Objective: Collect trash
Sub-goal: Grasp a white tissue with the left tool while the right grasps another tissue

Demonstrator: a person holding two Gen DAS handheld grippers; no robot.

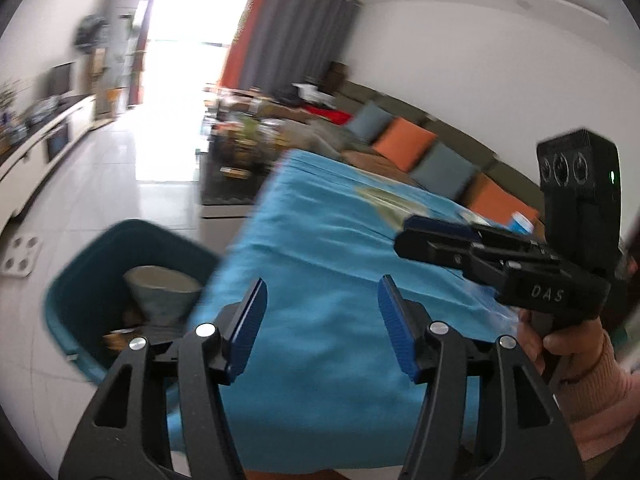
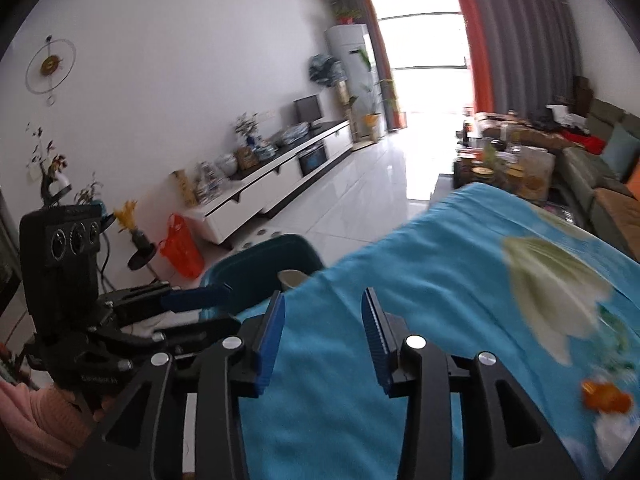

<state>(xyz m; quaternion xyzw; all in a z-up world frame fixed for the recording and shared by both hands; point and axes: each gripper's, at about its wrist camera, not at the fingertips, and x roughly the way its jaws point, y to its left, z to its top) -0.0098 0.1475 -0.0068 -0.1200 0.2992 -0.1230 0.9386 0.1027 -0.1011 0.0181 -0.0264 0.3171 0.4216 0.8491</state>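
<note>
A teal trash bin (image 1: 120, 248) stands on the floor beside a table draped in a blue cloth (image 1: 328, 240). Inside the bin lie a grey paper cup (image 1: 164, 292) and some brownish scraps. My left gripper (image 1: 323, 284) hangs open over the cloth's edge next to the bin, with nothing between its blue pads. The right gripper (image 2: 324, 298) is also open and empty above the cloth, with the bin (image 2: 280, 248) just beyond it. A small orange item (image 2: 606, 398) lies blurred on the cloth at the right. Each gripper shows in the other's view: the right gripper (image 1: 406, 236), the left gripper (image 2: 234, 306).
A white TV cabinet (image 2: 280, 184) runs along the left wall, with an orange bag (image 2: 180, 248) on the floor before it. A cluttered coffee table (image 2: 500, 168) and a sofa with cushions (image 1: 404, 144) lie beyond. A white power strip (image 1: 20, 256) sits on the tiles.
</note>
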